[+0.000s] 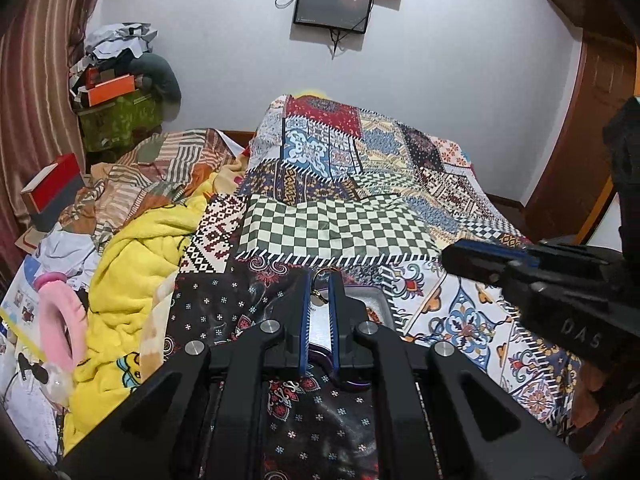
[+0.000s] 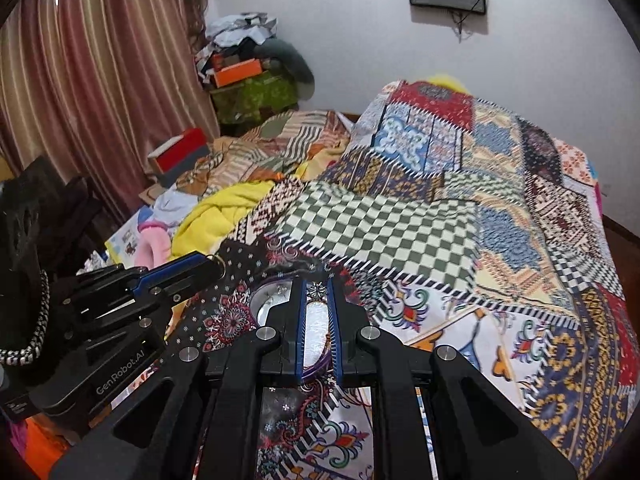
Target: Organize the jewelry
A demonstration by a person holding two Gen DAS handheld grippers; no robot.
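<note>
Left gripper (image 1: 320, 280) nearly closed, pinching gold ring (image 1: 320, 286) above silver tray (image 1: 370, 294) on patchwork quilt (image 1: 340, 224). Right gripper (image 2: 318, 286) narrow too, star-shaped jewel (image 2: 317, 290) at tips; grip unclear.

A gold ring (image 1: 320, 286) stands upright, pinched above a silver tray (image 1: 370, 300) on the patchwork bedspread — a starry silver brooch (image 2: 317, 290) sits pinched over the tray's far end.
</note>
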